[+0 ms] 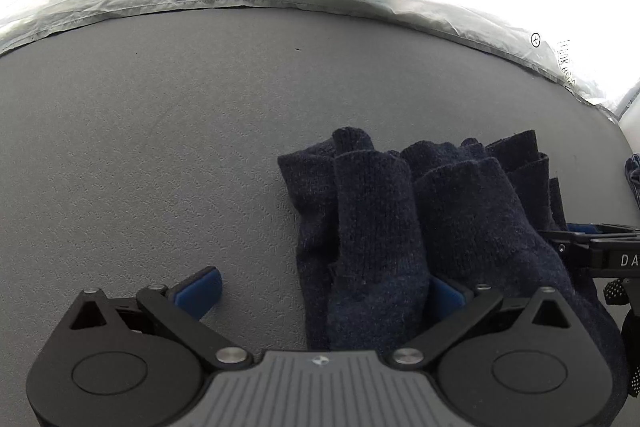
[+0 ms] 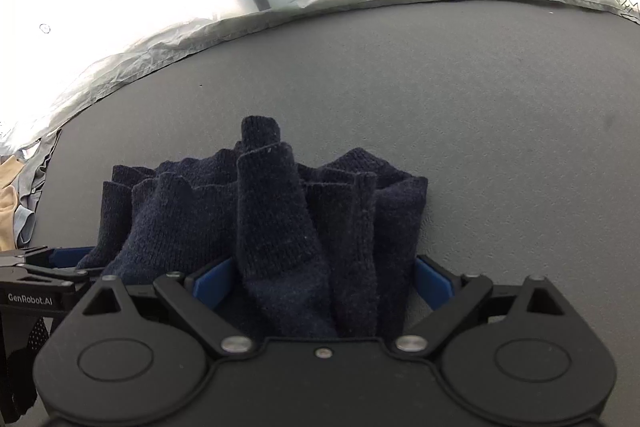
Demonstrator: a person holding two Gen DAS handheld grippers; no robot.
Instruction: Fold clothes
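Soft, limp dark navy knitted garment (image 2: 280, 219) bunched on grey textured mat (image 2: 480, 107), between wide-open jaws of left gripper (image 1: 320, 291) and right gripper (image 2: 324, 283); best pinched at near hem.

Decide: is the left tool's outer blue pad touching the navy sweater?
Apart. The left wrist view shows the pad over bare grey mat, clear of the sweater.

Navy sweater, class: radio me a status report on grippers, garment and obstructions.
Left gripper open, right gripper open, both straddling bunched folds. Navy sweater crumpled on grey table, unfolded. Other clothes at table edge, clear of work.
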